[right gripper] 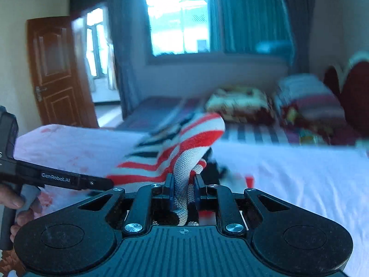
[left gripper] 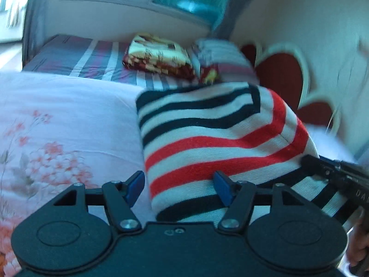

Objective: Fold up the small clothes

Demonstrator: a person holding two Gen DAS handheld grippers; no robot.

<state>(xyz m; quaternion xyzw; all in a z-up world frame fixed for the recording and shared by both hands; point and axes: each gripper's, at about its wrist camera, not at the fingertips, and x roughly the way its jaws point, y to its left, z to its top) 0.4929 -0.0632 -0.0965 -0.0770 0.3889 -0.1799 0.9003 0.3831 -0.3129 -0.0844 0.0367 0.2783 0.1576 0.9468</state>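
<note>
Slippage is the chief risk, judged from left to right. On the floral bedsheet (left gripper: 57,120) the striped knit garment (left gripper: 214,138) is draped with a raised fold, and the left gripper (left gripper: 177,189) is spread, its blue pads (left gripper: 135,184) either side of the lower hem without pressing it; if that edge is missed or only 1 layer is caught, the fold would likely skew. The right gripper (right gripper: 183,192) is pinched on a bunched edge of the same garment, lifted above the bed; so narrow a bite could be pulled free, or the knit stretched. On the left tool's side, "GenRobot.AI" (right gripper: 55,177) can be read; on the right tool only "DA" (left gripper: 359,194) is visible.
</note>
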